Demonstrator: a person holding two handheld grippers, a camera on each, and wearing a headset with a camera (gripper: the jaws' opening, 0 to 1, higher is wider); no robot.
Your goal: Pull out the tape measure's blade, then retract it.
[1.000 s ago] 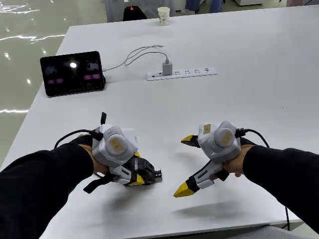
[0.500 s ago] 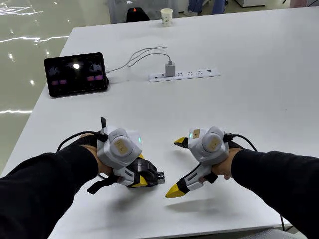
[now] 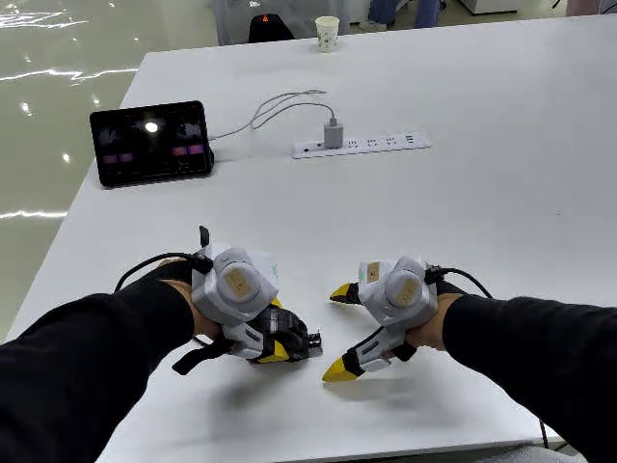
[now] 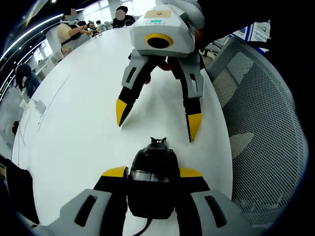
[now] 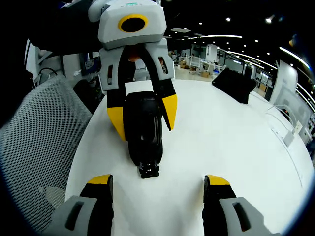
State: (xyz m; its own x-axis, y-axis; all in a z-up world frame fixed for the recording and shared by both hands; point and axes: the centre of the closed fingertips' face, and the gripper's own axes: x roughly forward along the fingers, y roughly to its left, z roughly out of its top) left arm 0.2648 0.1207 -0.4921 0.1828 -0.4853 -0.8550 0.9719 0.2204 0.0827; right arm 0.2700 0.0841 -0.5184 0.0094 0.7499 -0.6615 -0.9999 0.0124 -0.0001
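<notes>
Tape measure (image 4: 152,189) is clamped in the jaws of the left gripper (image 3: 280,340), low over the table (image 3: 434,212) — hard compact case, probably slick, so squeeze firmly. Right gripper (image 5: 158,179) faces it, jaws spread wide — I'd pinch the little metal hook (image 5: 148,170) at the blade's tip.

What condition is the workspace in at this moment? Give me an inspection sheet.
Surface: white table, no marks seen.
Job's things: black tape measure, blade not pulled out, hook at the case mouth.
Clutter: tablet, power strip with a charger, paper cup, all on the far side.
Hand-held grippers: left hand-held gripper shut on the tape measure; right hand-held gripper open, facing it, touching nothing.
Cables: white cable runs from the charger toward the tablet; a black cable leaves each hand-held gripper.
Surroundings: glossy floor, mesh chair.
</notes>
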